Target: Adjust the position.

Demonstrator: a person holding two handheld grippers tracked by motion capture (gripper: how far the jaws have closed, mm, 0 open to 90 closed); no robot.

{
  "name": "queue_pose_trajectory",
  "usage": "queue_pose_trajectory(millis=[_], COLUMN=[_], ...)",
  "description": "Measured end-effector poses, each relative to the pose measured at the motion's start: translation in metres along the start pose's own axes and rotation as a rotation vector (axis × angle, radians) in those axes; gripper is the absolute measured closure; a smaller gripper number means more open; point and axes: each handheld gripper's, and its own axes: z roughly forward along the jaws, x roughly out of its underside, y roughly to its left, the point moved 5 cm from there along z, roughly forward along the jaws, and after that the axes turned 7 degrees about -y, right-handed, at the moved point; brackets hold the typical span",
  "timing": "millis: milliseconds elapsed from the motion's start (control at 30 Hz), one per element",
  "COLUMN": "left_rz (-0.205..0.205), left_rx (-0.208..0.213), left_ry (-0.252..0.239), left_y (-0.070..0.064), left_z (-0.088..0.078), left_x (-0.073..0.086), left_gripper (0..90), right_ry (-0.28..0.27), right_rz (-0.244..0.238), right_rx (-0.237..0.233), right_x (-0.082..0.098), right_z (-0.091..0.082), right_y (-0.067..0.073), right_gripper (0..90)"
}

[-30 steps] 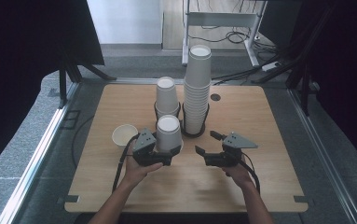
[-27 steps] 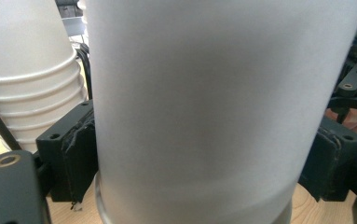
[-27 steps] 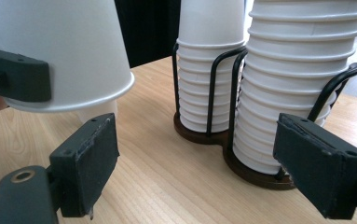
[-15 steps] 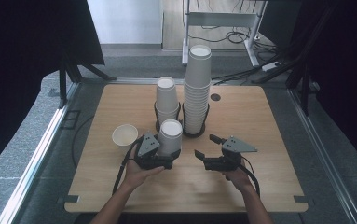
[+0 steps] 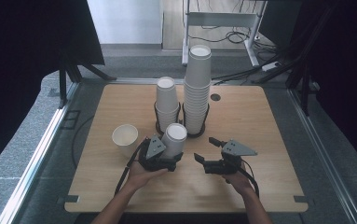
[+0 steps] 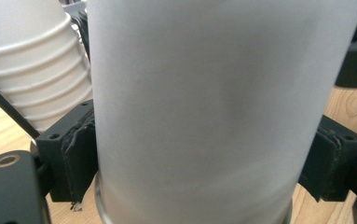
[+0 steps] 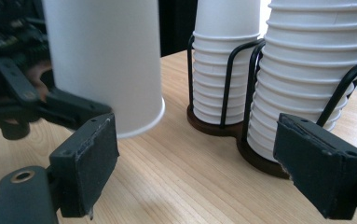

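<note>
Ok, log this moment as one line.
left gripper: shut on inverted paper cup | right gripper: open, empty | loose cup: upright on table

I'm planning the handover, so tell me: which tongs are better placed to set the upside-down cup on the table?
The left tongs. Their jaws already clamp the upside-down cup, its rim low over the table. The right tongs stand open beside it, holding nothing.
</note>
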Motion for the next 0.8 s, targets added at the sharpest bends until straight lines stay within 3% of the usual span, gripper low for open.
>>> queue_pose_trajectory(millis=[233, 800], left_rz=[0.021, 0.089], left_rx=[0.008, 0.018], left_ry=[0.067, 0.115], left_y=[-0.007, -0.019], left_z=[0.012, 0.026], left_x=[0.008, 0.021], left_gripper=[12.8, 12.8], right_ry=[-0.02, -0.04], right_rz=[0.025, 0.072], right_rx=[-0.027, -0.052], right_x=[-0.003, -0.005], right_z=[0.0, 0.005], right_y=[0.004, 0.008], right_gripper=[13.6, 13.5])
